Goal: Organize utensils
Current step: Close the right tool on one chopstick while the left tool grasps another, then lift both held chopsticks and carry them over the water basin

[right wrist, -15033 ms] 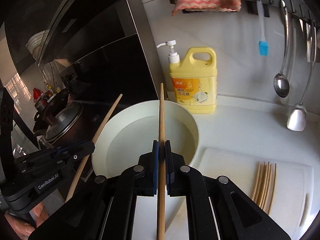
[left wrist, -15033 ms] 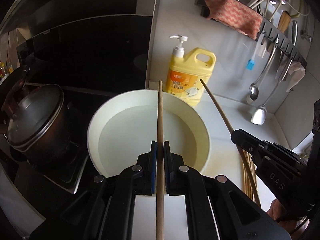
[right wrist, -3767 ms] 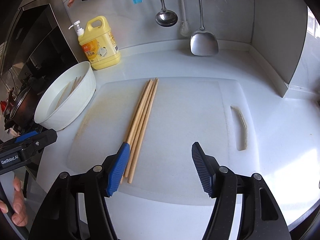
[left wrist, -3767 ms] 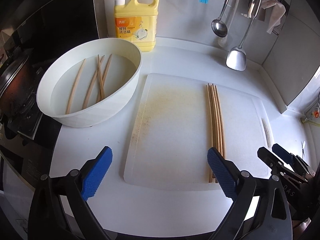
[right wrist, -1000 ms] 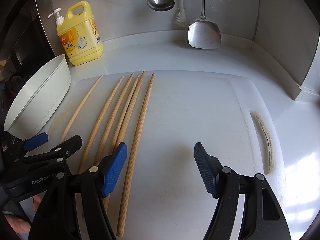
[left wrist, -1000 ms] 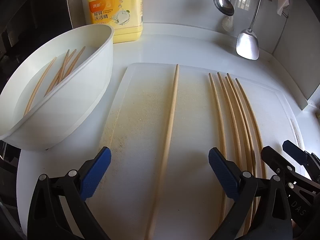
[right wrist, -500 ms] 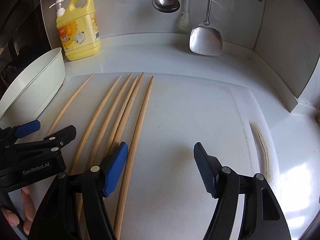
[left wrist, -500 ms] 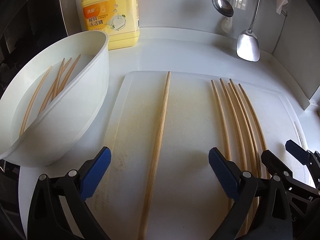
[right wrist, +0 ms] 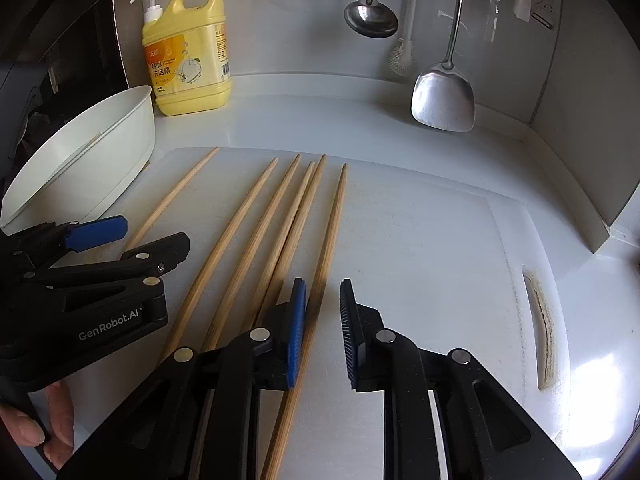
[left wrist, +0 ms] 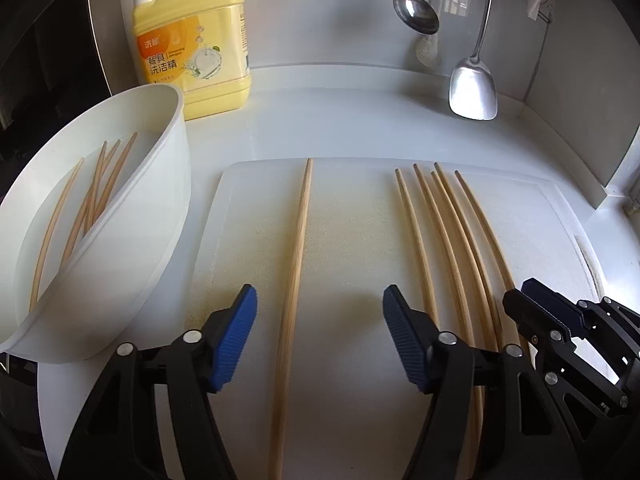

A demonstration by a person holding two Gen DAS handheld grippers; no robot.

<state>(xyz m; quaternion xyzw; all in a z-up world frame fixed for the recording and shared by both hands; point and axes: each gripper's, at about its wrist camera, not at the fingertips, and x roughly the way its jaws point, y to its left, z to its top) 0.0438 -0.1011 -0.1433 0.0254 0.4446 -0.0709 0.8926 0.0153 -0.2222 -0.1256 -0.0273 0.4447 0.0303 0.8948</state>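
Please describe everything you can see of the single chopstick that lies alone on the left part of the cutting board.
The long, pale wooden chopstick is thin, round and tapers toward its far tip. It lies flat on the white plastic cutting board, pointing away from the camera, apart from the others. The left gripper straddles it with jaws open, not touching it.

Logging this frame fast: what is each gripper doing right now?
Left gripper: open, straddling the lone chopstick, holding nothing.
Right gripper: open, narrower gap around the rightmost chopstick, not clamped.
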